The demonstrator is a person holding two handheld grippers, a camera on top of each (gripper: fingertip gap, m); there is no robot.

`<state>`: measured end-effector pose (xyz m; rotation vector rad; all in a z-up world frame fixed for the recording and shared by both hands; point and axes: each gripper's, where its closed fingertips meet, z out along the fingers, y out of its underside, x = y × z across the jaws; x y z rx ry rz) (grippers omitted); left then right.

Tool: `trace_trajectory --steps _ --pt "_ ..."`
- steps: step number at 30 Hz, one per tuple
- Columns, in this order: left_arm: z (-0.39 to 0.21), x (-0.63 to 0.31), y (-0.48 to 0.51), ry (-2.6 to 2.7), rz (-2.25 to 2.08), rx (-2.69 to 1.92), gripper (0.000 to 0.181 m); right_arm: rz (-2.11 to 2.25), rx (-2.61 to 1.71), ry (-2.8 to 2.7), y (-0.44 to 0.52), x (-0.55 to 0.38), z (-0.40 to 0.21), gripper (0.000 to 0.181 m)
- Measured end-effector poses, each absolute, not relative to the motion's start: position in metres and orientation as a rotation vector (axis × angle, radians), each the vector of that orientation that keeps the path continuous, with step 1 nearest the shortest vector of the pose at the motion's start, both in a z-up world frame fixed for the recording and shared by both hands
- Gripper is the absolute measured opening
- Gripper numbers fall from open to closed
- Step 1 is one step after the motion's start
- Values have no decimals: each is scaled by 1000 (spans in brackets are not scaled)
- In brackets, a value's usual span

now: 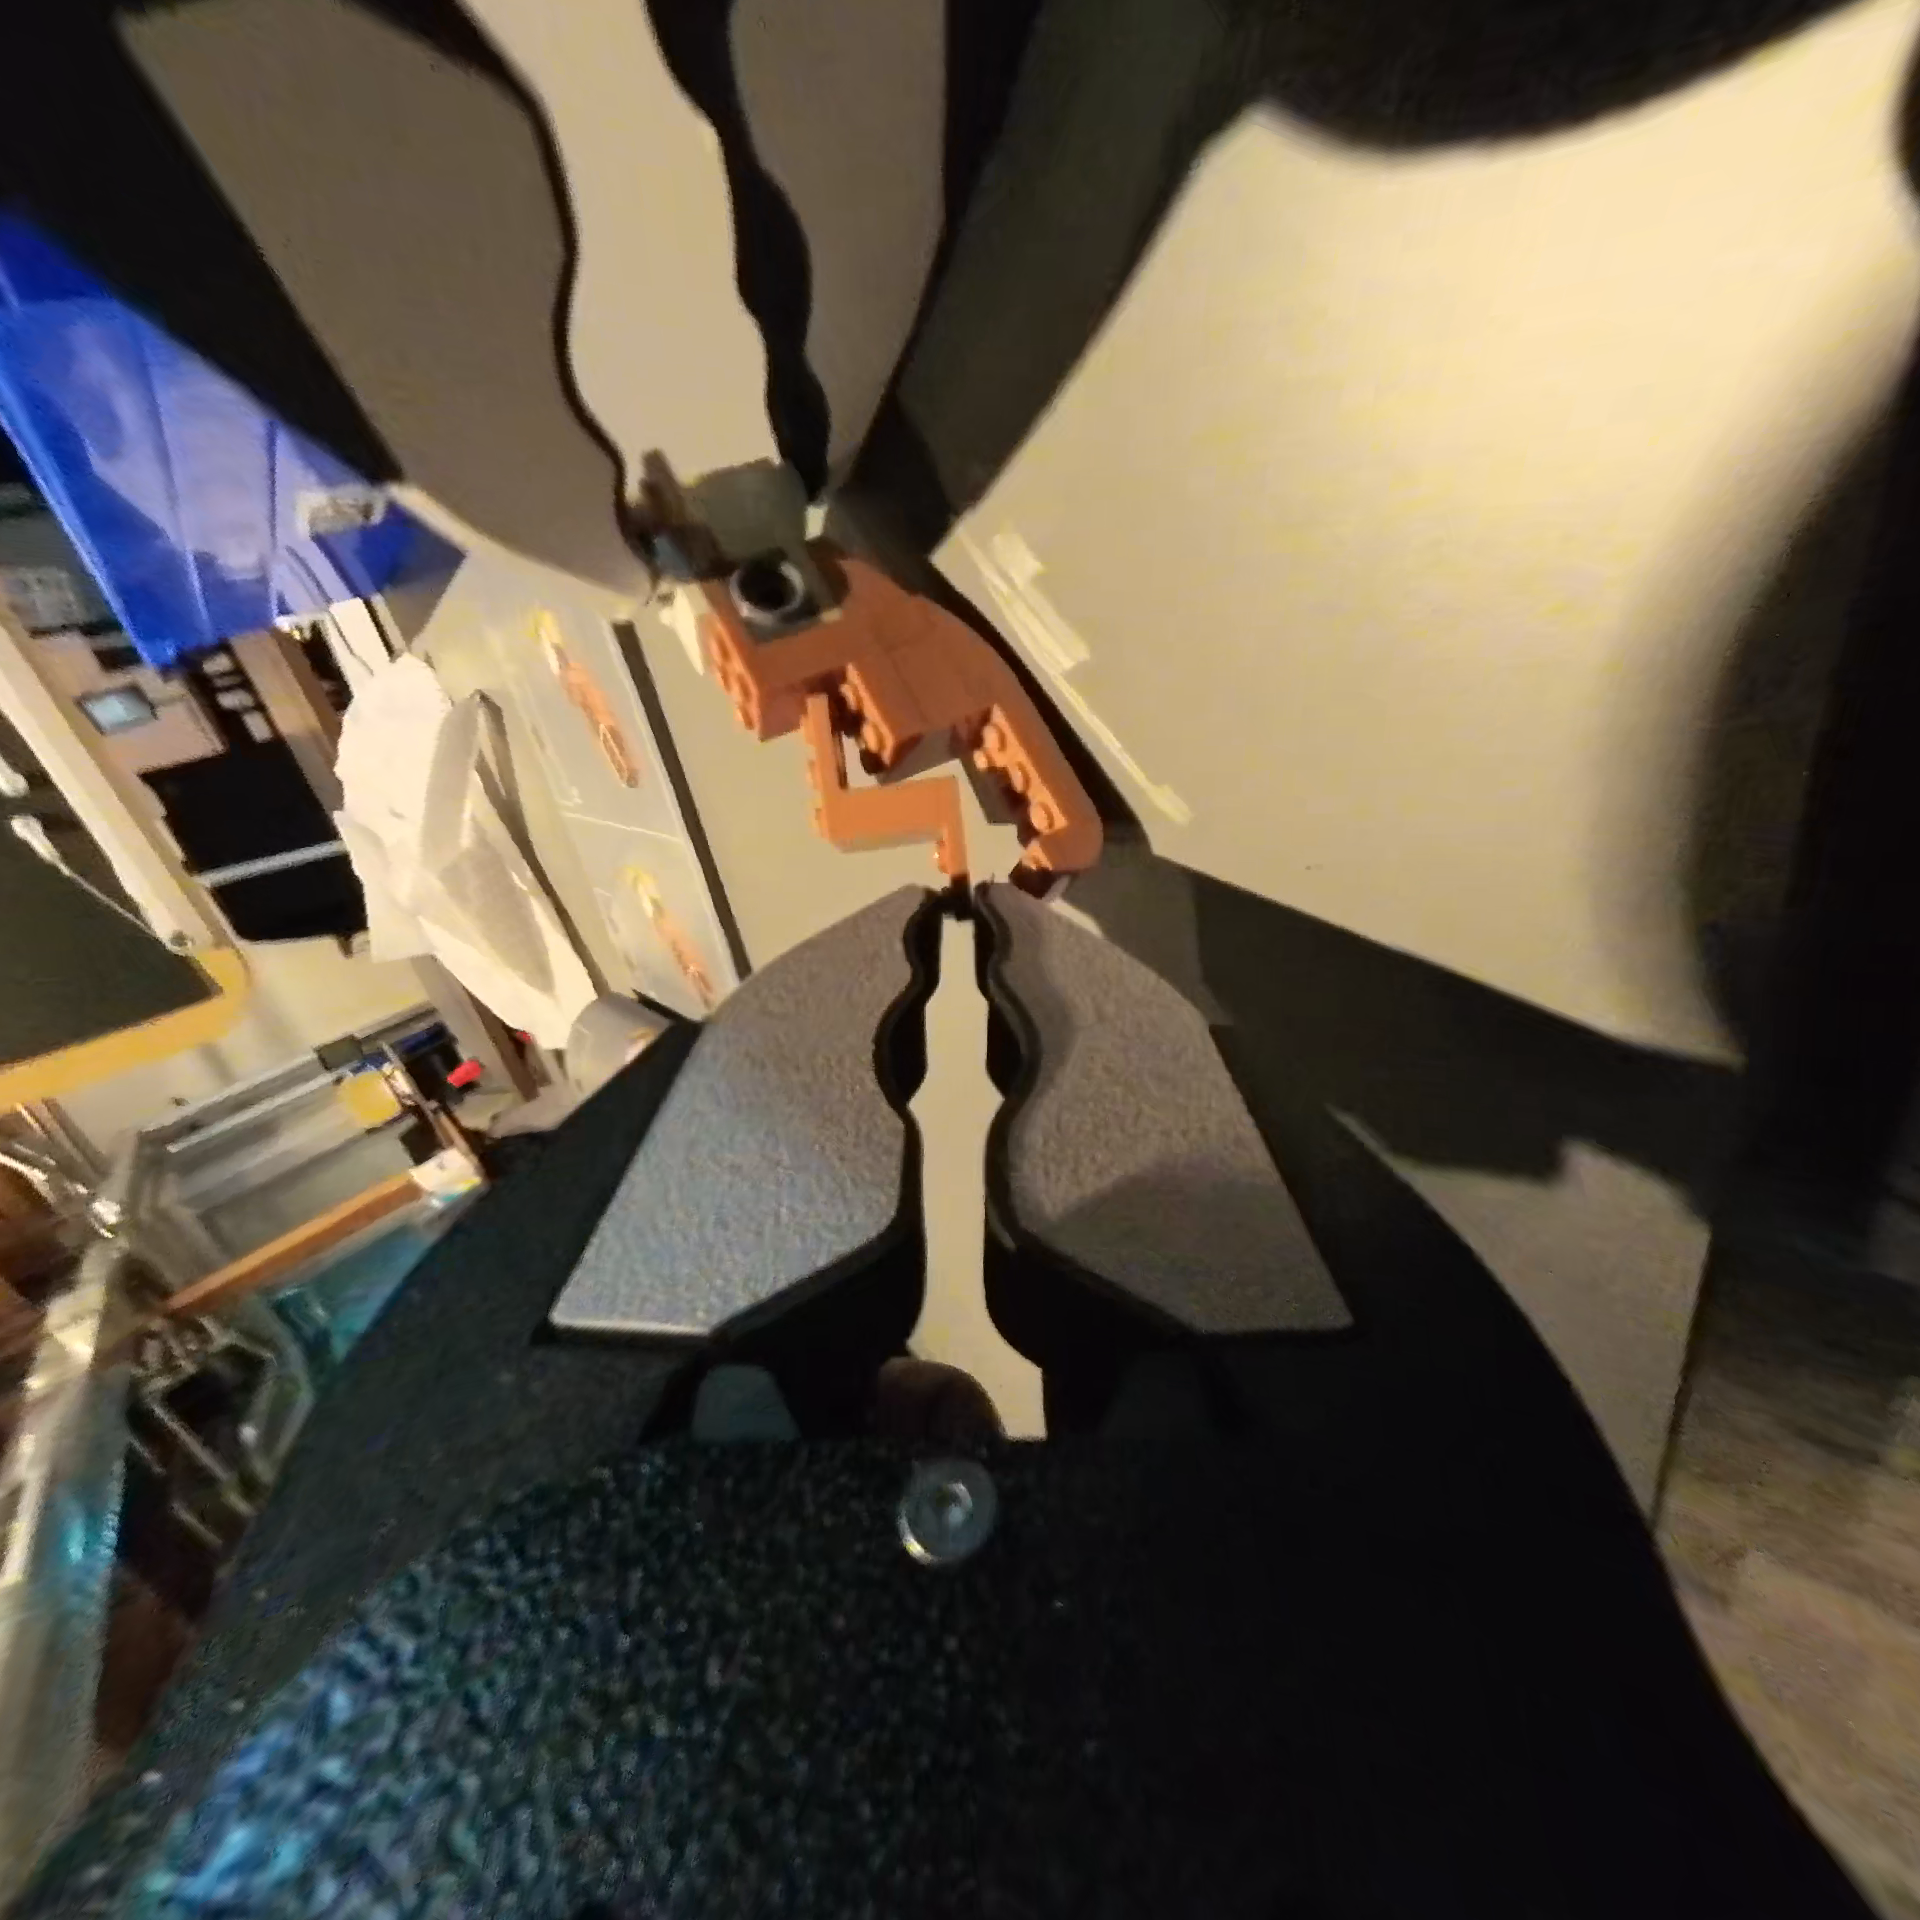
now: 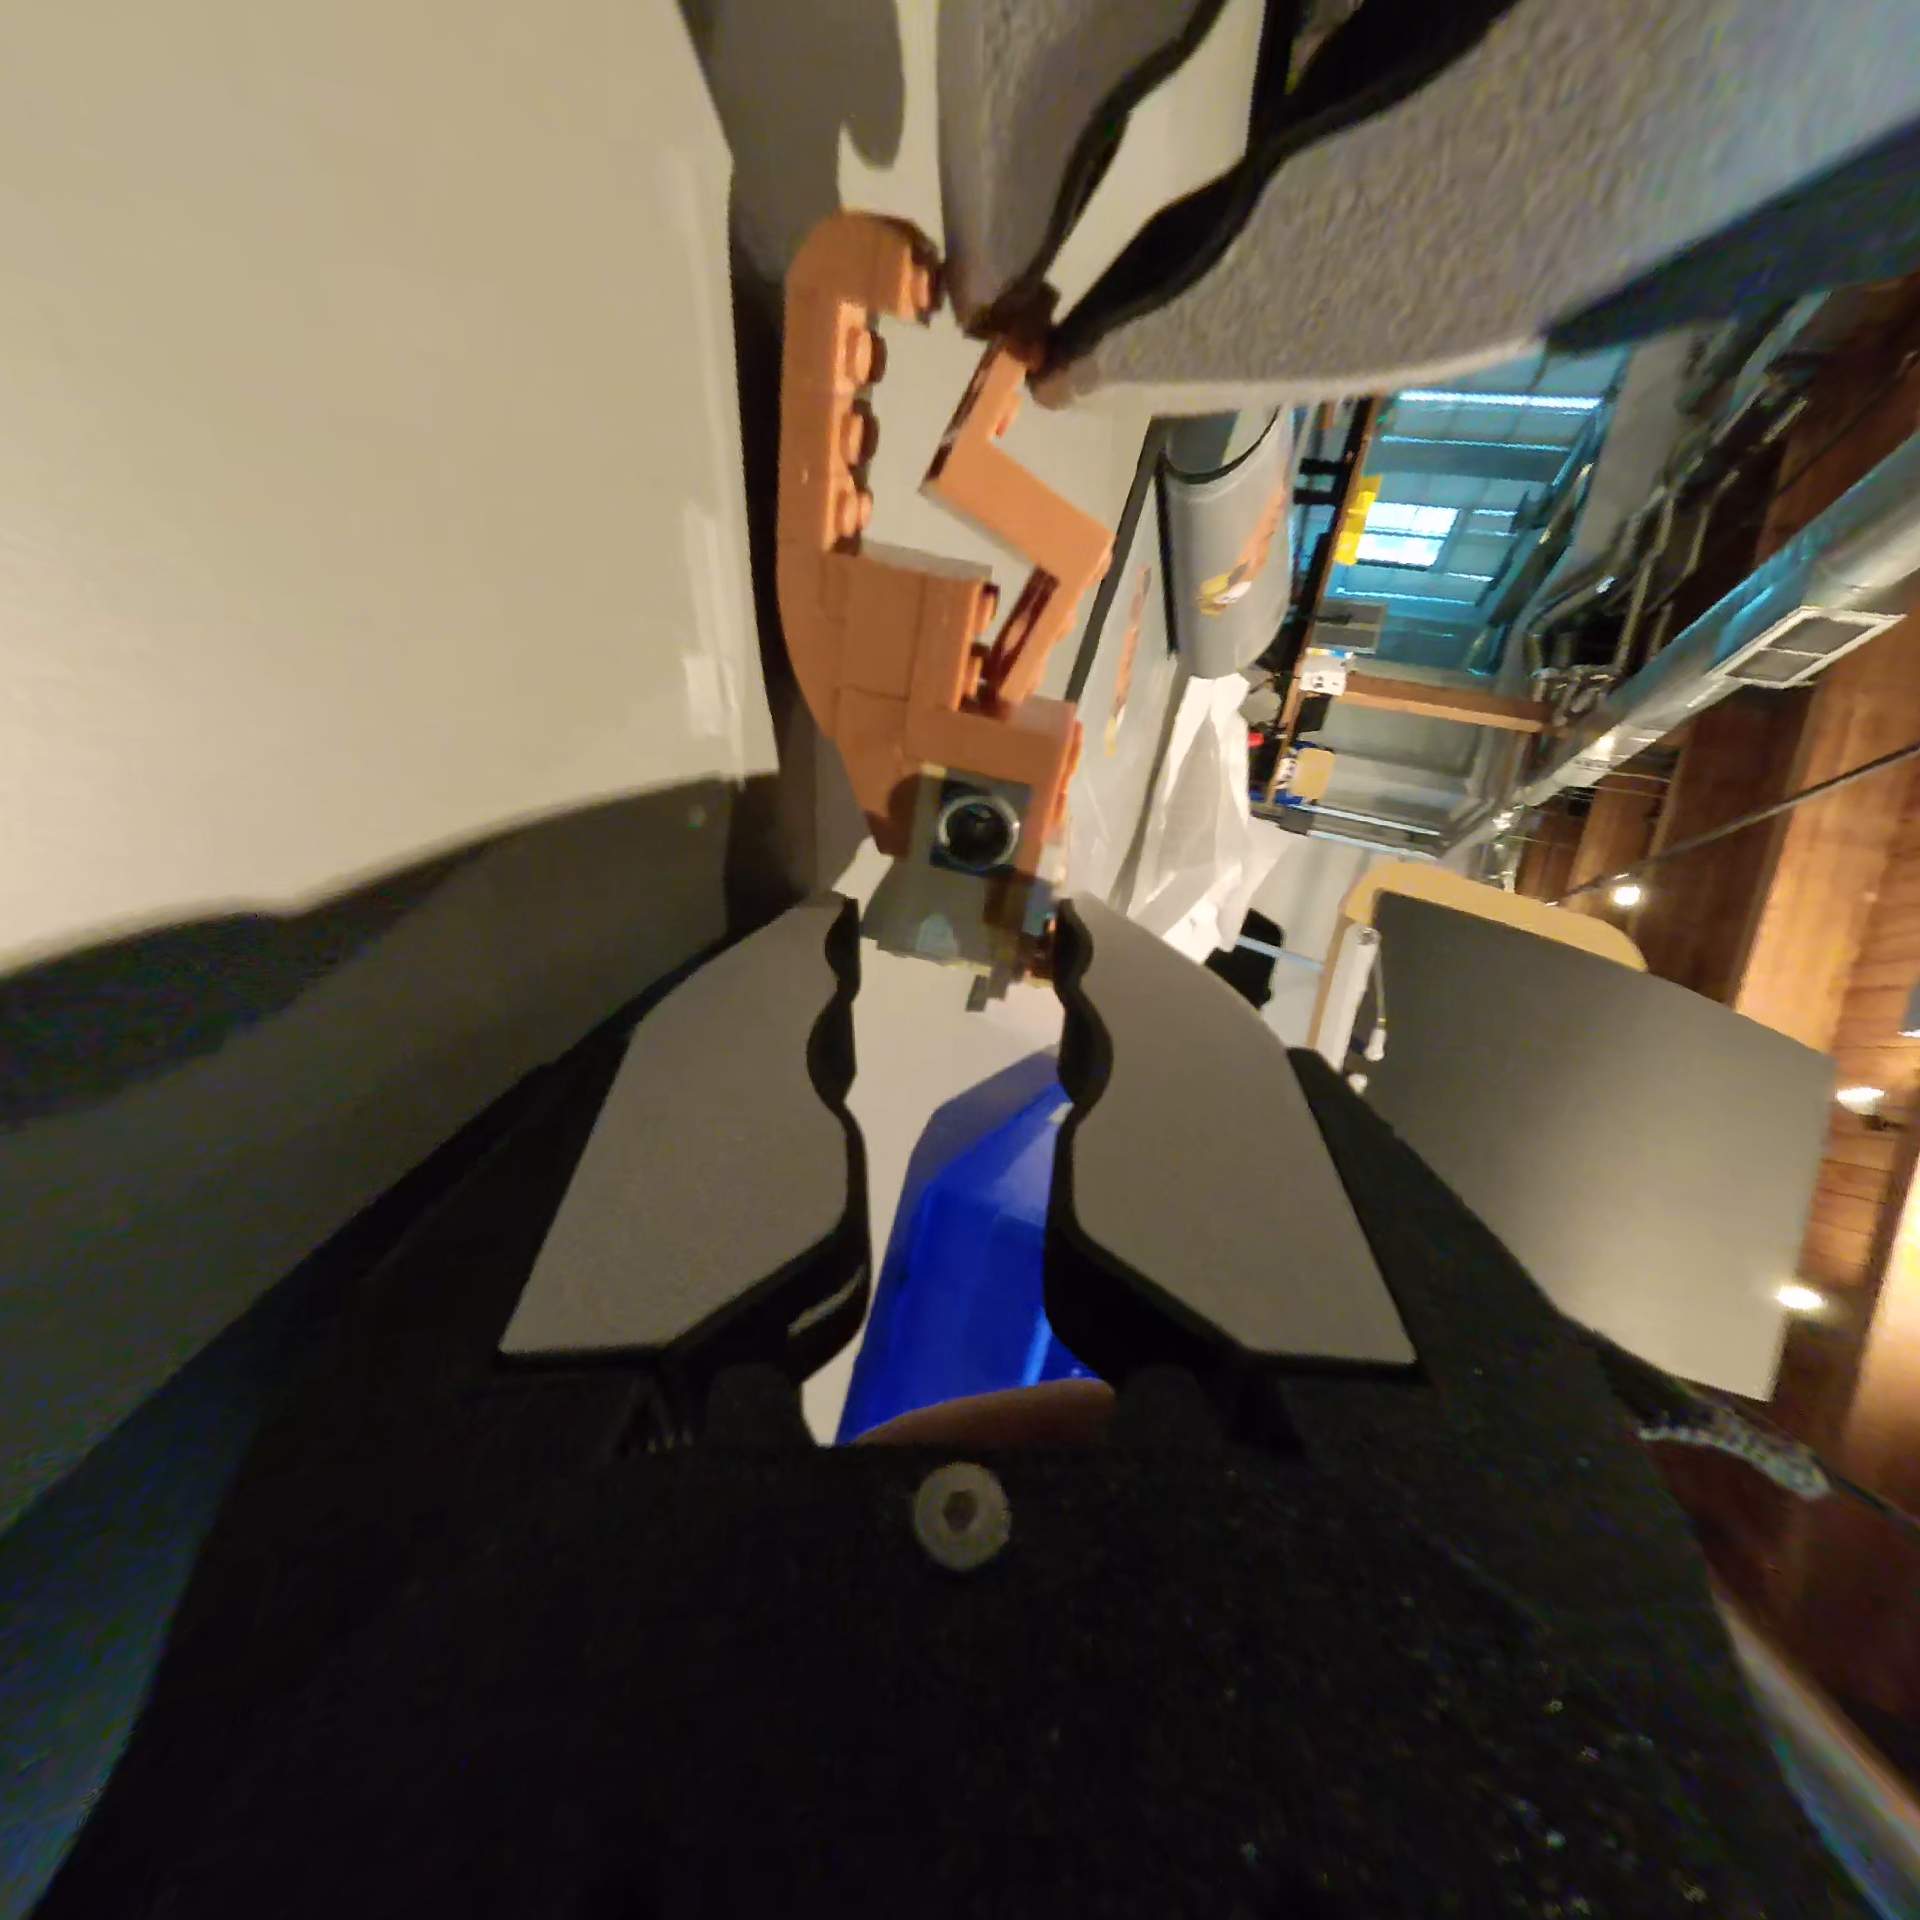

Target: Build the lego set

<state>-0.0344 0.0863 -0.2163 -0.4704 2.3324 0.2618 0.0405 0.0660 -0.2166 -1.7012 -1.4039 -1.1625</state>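
Note:
An orange-brown lego build [image 1: 904, 675] hangs in the air between both grippers, over the white table [image 1: 1455, 520]. It has a curved studded strip, a flat zigzag piece [image 1: 894, 821] and a grey block with a round hole [image 1: 769, 592] at one end. My left gripper [image 1: 954, 902] is shut on the thin tip of the zigzag piece. My right gripper [image 1: 717, 509] comes in from above and is shut on the grey end. In the right wrist view, the right gripper [image 2: 956, 940] clamps the grey block [image 2: 971, 826]. The left gripper [image 2: 997, 322] pinches the build [image 2: 894, 644] from the top.
A blue plastic bag [image 1: 187, 447] lies at the left, and also shows between the right fingers [image 2: 966, 1247]. A white plastic bag [image 1: 447, 831] and a printed instruction sheet [image 1: 623, 748] lie on the table beyond the build. A dark flat board [image 2: 1558, 1091] stands at the right.

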Motion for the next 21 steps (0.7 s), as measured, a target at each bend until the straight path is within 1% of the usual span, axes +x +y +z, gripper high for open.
trace_trajectory --steps 6,12,21 --pt "-219 -37 84 2443 367 -233 6 -1202 -1683 -1422 64 39 -215 35" --pt "-221 -39 80 2521 495 75 7 -1147 -1712 -1408 62 37 -217 35" --pt "-224 -39 64 2564 572 244 7 -1103 -1716 -1376 52 36 -213 44"
